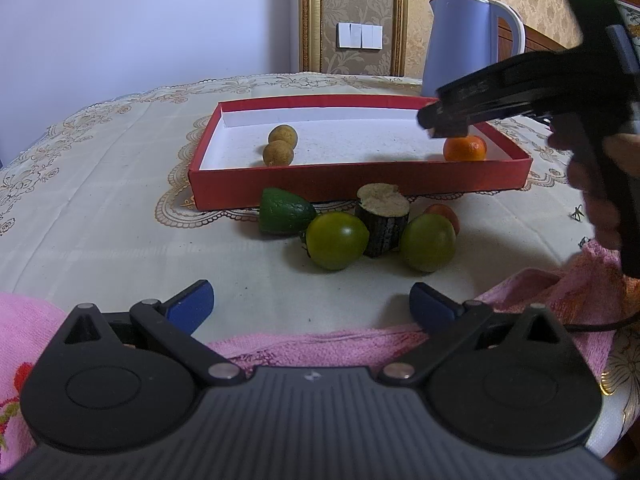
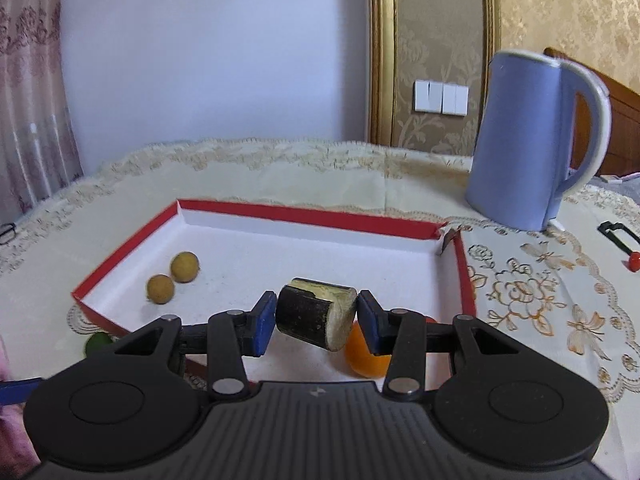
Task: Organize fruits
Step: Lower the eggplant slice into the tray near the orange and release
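Shallow red cardboard tray with white lining (image 2: 256, 212): sits on the desk under an embroidered cream tablecloth (image 1: 100, 200).

Tray contents: 2 small round tan-brown fruits (image 2: 173, 277), side by side toward the left; 1 round orange citrus fruit (image 1: 465, 148), at the near right corner.

Right tongs (image 2: 316, 322): closed on a short dark-barked cylindrical stalk section with pale cut ends (image 2: 316, 317), held tilted above the tray's near edge, over the orange citrus fruit.

Left tongs (image 1: 311, 306): spread wide, gripping nothing, low over a pink terry towel (image 1: 320, 342) at the desk's near edge.

Loose on the desk, just in front of the tray: 1 dark green wedge-shaped fruit piece (image 1: 284, 211); 2 round green citrus fruits (image 1: 337, 241); 1 second dark-barked stalk section (image 1: 382, 224), upright between them; 1 reddish-orange fruit (image 1: 445, 214), mostly hidden behind the right green one.

Lavender-blue electric kettle with white handle (image 2: 532, 140): stands beyond the tray's far right corner.
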The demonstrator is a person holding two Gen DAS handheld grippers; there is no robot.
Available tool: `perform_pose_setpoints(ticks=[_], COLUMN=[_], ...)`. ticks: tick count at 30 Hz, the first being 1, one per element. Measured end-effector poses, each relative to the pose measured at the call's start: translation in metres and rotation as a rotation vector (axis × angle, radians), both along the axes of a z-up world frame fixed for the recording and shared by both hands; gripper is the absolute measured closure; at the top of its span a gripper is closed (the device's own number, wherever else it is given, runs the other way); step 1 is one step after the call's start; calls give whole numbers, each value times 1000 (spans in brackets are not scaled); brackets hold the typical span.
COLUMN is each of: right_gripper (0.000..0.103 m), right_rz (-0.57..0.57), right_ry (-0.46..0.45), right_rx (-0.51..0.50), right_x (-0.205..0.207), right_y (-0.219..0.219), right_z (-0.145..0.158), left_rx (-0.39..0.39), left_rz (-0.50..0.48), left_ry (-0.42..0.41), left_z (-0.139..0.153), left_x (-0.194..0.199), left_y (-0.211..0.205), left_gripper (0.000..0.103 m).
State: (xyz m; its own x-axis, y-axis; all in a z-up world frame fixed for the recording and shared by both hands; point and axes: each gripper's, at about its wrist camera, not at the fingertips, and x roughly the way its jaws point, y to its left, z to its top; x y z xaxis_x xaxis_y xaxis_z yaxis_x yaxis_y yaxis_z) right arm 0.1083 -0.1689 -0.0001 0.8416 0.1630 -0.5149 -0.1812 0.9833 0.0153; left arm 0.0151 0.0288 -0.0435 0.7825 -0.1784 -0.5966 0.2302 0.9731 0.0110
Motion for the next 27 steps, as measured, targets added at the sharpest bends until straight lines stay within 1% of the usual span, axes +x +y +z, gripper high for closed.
perform_pose_setpoints(ticks=[4, 7, 10, 15, 20, 22, 24, 27], right_gripper=[60, 60, 60, 60, 59, 43, 32, 30], right_rz=[1, 1, 10, 14, 15, 45, 56, 37], right_ry=[44, 38, 65, 73, 82, 76, 49, -20], right_rx=[-29, -60, -41, -85, -57, -31, -24, -47], right_x=[18, 23, 29, 35, 34, 30, 21, -1], right_y=[6, 11, 13, 24, 20, 17, 15, 12], right_z=[-10, -13, -14, -23, -22, -20, -15, -7], left_rx=[0, 0, 0, 0, 0, 0, 0, 0], left_rz=[0, 0, 1, 1, 1, 1, 1, 1], left_ry=[0, 0, 0, 0, 0, 0, 0, 0], left_z=[0, 0, 0, 0, 0, 0, 0, 0], left_x=[0, 0, 0, 0, 0, 0, 0, 0], left_y=[0, 0, 0, 0, 0, 0, 0, 0], left_gripper=[0, 0, 0, 0, 0, 0, 0, 0])
